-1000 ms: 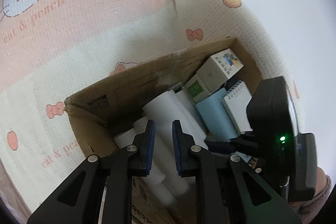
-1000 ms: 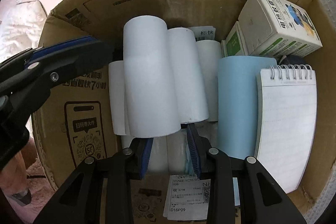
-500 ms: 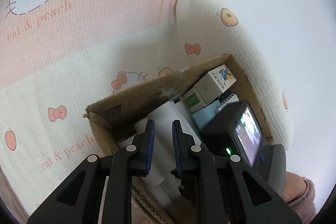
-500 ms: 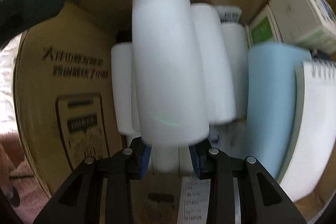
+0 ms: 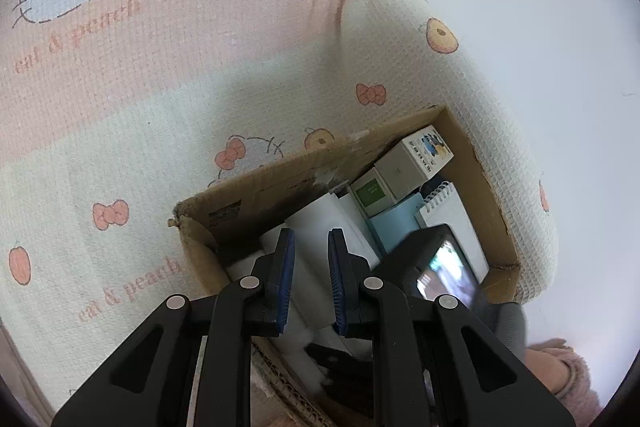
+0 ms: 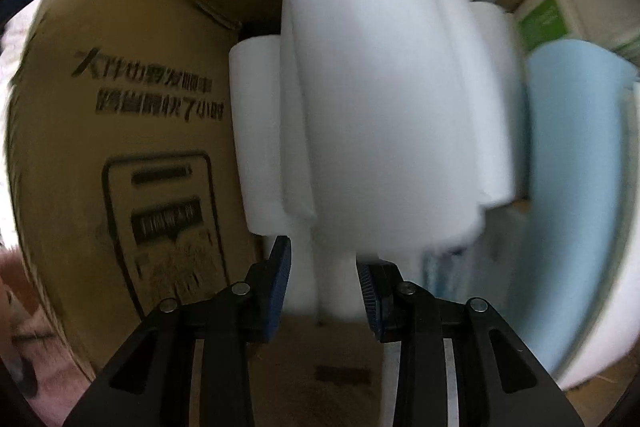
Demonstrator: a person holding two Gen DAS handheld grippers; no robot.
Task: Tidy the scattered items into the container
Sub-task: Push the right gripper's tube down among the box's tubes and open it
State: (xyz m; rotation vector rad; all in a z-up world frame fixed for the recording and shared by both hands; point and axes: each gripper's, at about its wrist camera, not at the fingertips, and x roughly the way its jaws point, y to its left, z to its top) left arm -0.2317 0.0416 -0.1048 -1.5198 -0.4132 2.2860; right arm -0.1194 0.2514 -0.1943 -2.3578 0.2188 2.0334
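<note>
Right gripper fingers are sitting apart inside the cardboard box, where I'm nudging white foam rolls tighter for space; left gripper, slightly parted and empty, is hovering above

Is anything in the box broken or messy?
Yes: the cardboard box has a torn, ragged corner and scuffed, peeling patches along its far wall. Inside, the white rolls lie piled on one another rather than in a neat row.
</note>
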